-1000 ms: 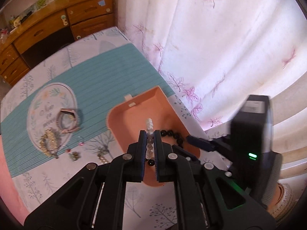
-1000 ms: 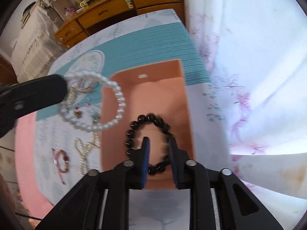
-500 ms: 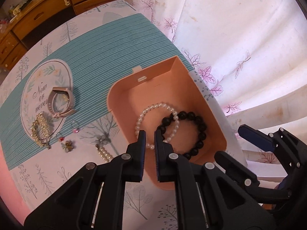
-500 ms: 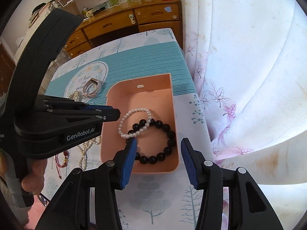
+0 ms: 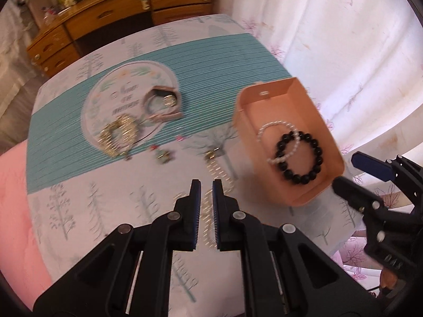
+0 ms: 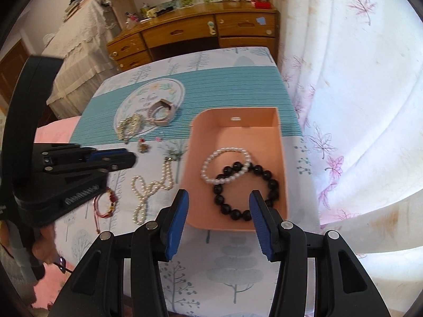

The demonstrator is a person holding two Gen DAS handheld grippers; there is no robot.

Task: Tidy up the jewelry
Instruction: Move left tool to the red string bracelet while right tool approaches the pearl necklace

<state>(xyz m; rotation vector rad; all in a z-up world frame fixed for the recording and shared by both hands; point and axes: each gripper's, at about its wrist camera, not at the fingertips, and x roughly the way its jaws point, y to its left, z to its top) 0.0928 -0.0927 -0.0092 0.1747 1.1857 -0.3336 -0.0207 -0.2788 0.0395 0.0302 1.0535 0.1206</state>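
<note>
We see a peach-coloured box (image 6: 280, 155) with rounded corners sitting open on a tree-printed tablecloth (image 6: 232, 269), near a pale curtain (image 6: 357, 105). Inside, a white pearl bracelet (image 6: 211, 163) overlaps a ring of glossy black beads (image 6: 272, 182). The right gripper (image 6: 218, 206) hangs over the box's near edge, its blue-padded fingers spread wide with nothing between them. The left gripper (image 5: 206, 190), seen blurred in its own view, hovers above a long pearl necklace (image 6: 148, 190) looped on the cloth left of the box; its ribbed fingers stand almost together with a narrow gap and grasp nothing. Beside the necklace lies a red cord bracelet (image 6: 105, 203). Farther back, a gold chain (image 6: 129, 126) and a beige watch-like band (image 6: 161, 113) rest on a round printed patch of a teal striped runner (image 6: 232, 92)
</note>
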